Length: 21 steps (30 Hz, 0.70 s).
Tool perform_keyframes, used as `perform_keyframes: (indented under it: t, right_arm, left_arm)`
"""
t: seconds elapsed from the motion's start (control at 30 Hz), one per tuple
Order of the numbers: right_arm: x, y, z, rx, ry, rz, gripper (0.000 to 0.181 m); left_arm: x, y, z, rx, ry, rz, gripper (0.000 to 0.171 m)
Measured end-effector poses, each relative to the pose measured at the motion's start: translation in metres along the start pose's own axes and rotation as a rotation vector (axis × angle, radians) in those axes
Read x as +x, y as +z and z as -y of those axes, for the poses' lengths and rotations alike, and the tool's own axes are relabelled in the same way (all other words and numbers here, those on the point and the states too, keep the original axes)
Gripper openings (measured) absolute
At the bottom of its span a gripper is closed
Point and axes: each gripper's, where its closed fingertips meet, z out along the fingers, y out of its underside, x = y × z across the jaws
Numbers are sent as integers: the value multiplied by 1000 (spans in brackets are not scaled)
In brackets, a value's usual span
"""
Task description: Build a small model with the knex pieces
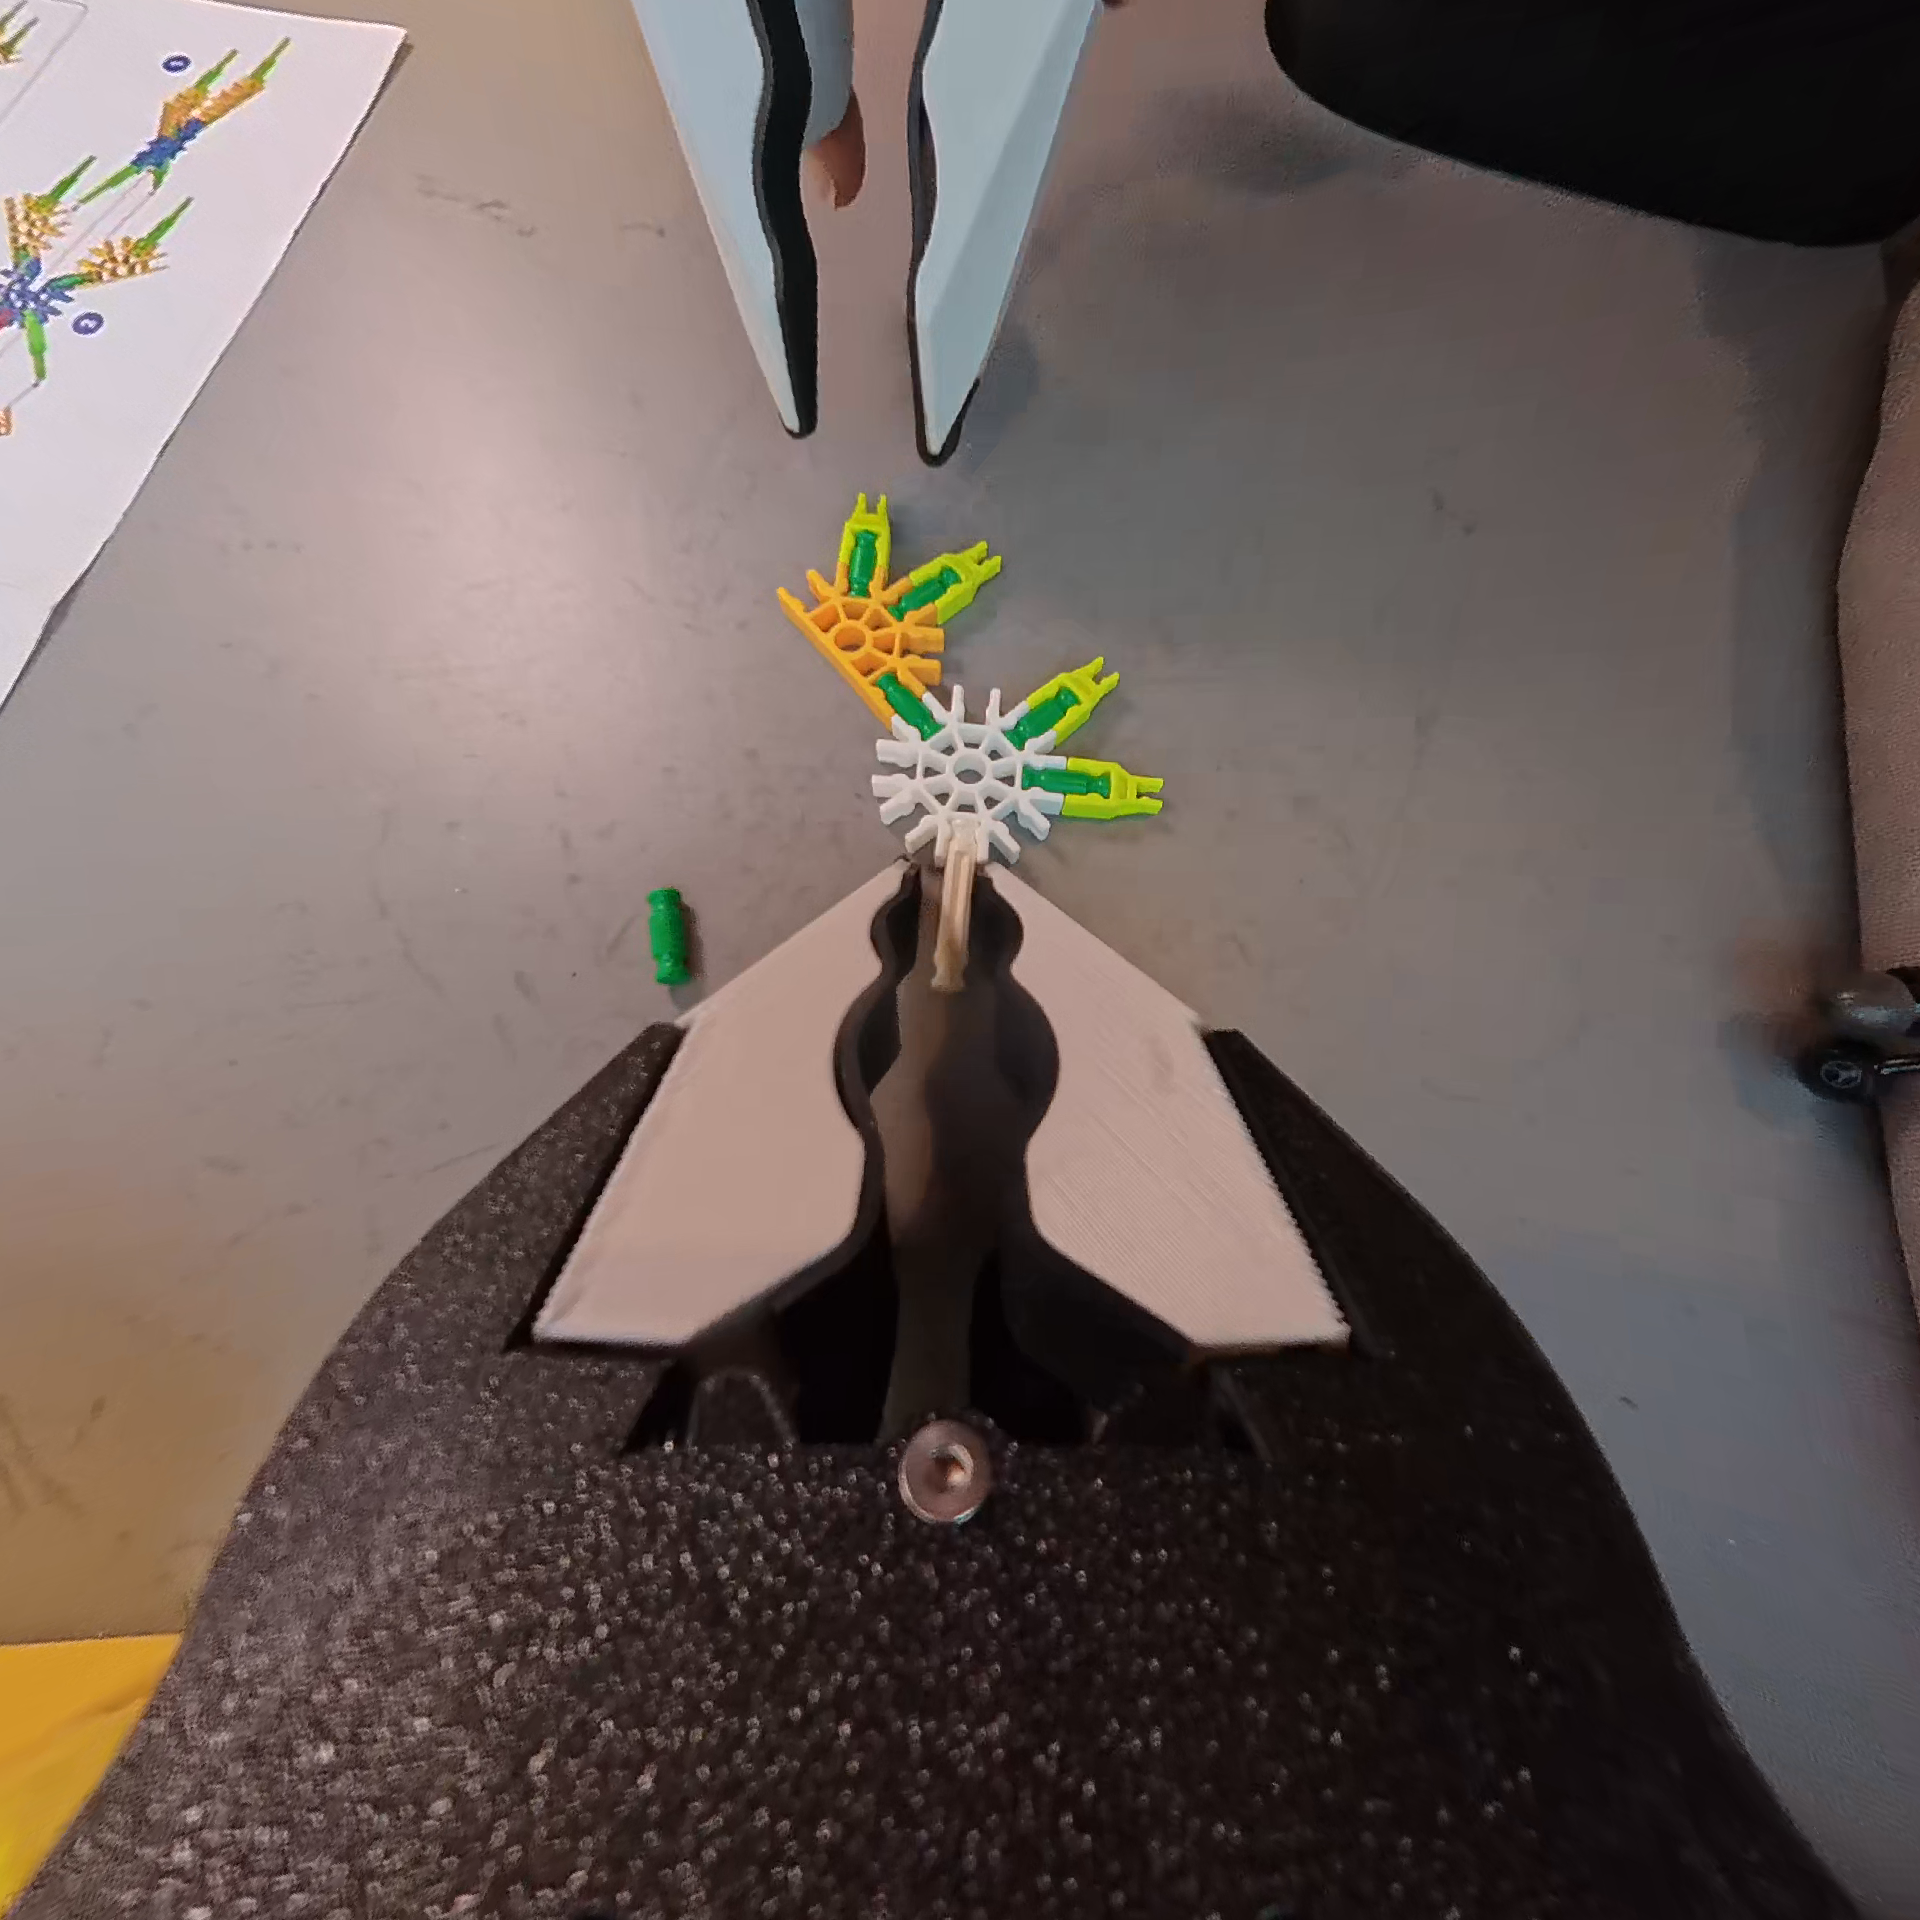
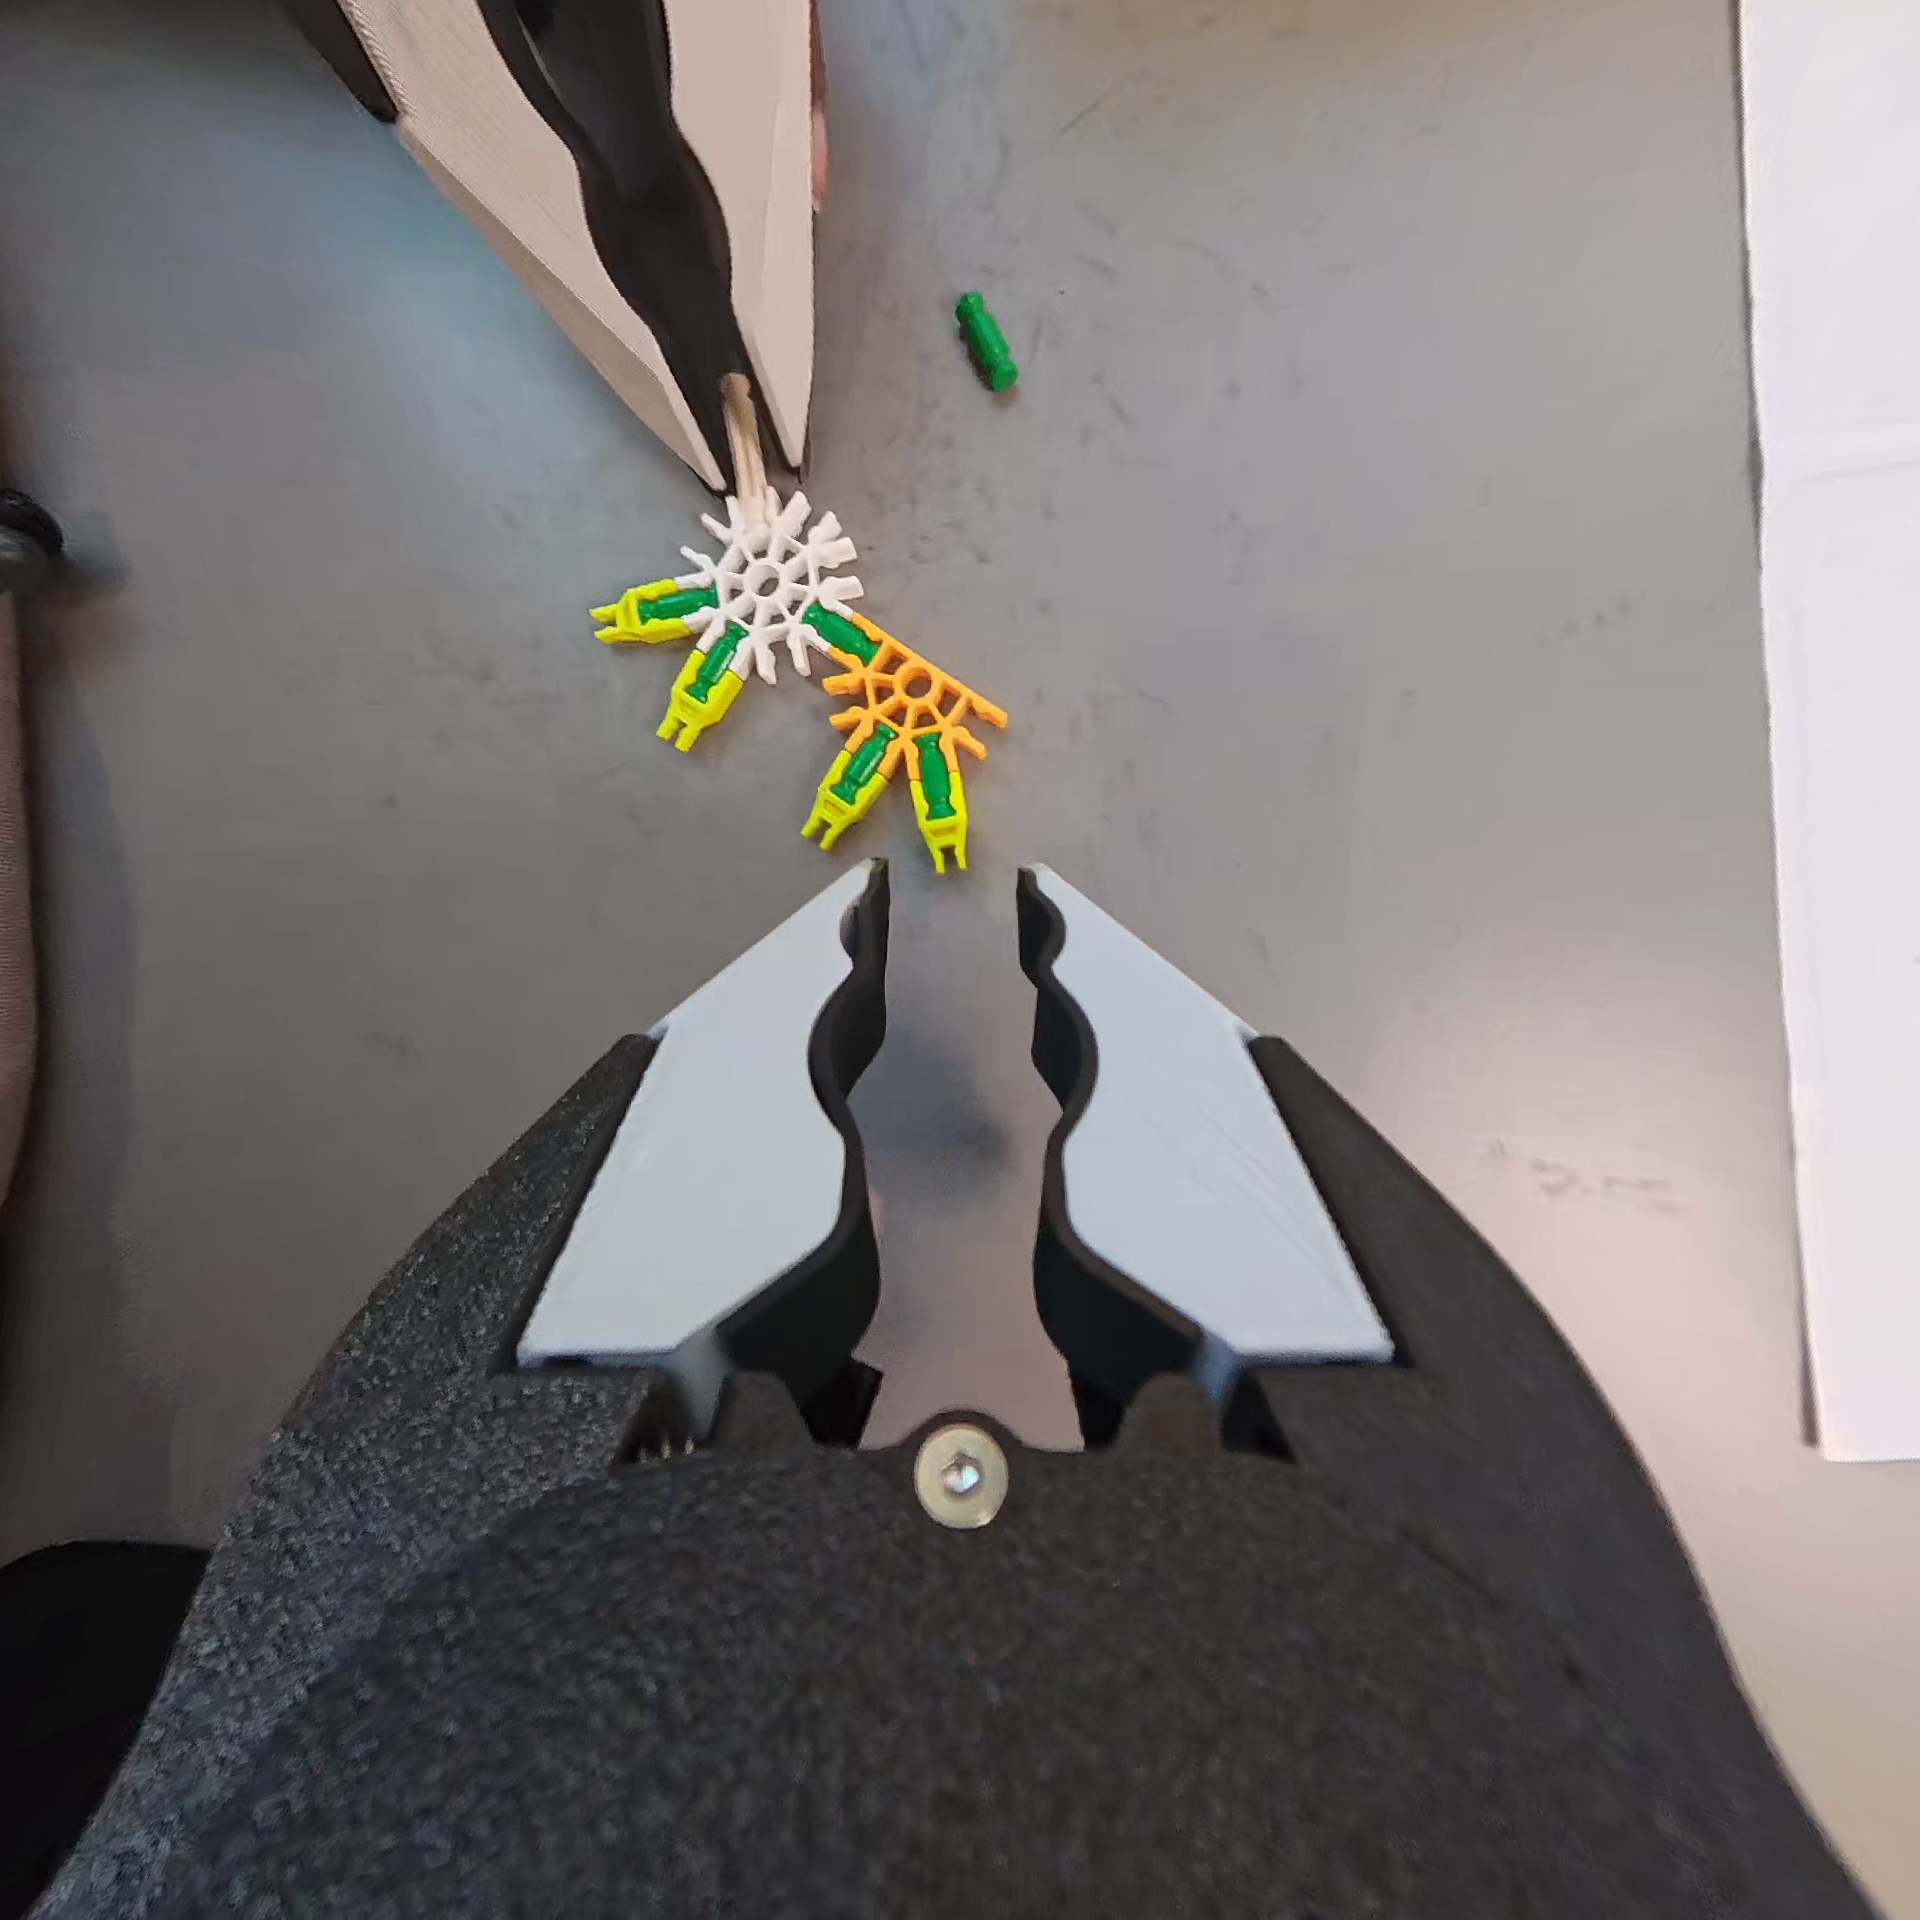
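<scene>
A small toy build lies on the grey table: a white snowflake connector [image 1: 966,774] joined by a green rod to an orange half-round connector [image 1: 868,634], with several yellow-green clips on green rods. My left gripper [image 1: 951,868] is shut on a cream rod [image 1: 954,920] that plugs into the white connector [image 2: 774,587]. My right gripper [image 2: 951,873] is open and empty, its tips just short of the clips on the orange connector [image 2: 914,696]. It shows opposite in the left wrist view [image 1: 868,436]. The left gripper shows in the right wrist view [image 2: 753,473].
A loose green rod [image 1: 665,935] lies on the table [image 1: 364,779] beside the left gripper; it also shows in the right wrist view [image 2: 987,341]. A printed instruction sheet [image 1: 156,260] lies far left. A yellow object [image 1: 73,1725] is at the lower left. A small toy car [image 1: 1870,1044] is at right. Left tips to right tips: about 10 cm.
</scene>
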Motion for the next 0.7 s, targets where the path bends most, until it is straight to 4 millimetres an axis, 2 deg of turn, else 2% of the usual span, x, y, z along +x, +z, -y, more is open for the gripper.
perform_keyframes:
  t: [0.1, 0.33, 0.53, 0.7]
  right_arm:
    - [2, 11, -2, 44, 27, -19, 22]
    - [7, 17, 5, 95, -7, -98, 8]
    - [18, 9, -5, 90, 165, -188, 8]
    - [19, 8, -7, 76, 257, -265, 8]
  left_arm:
    - [-5, -3, 1, 4, 6, 25, 11]
    - [-23, -6, 2, 29, -41, 111, 11]
    - [-39, -11, 3, 50, -81, 183, 11]
    - [-48, -16, 5, 69, -95, 240, 11]
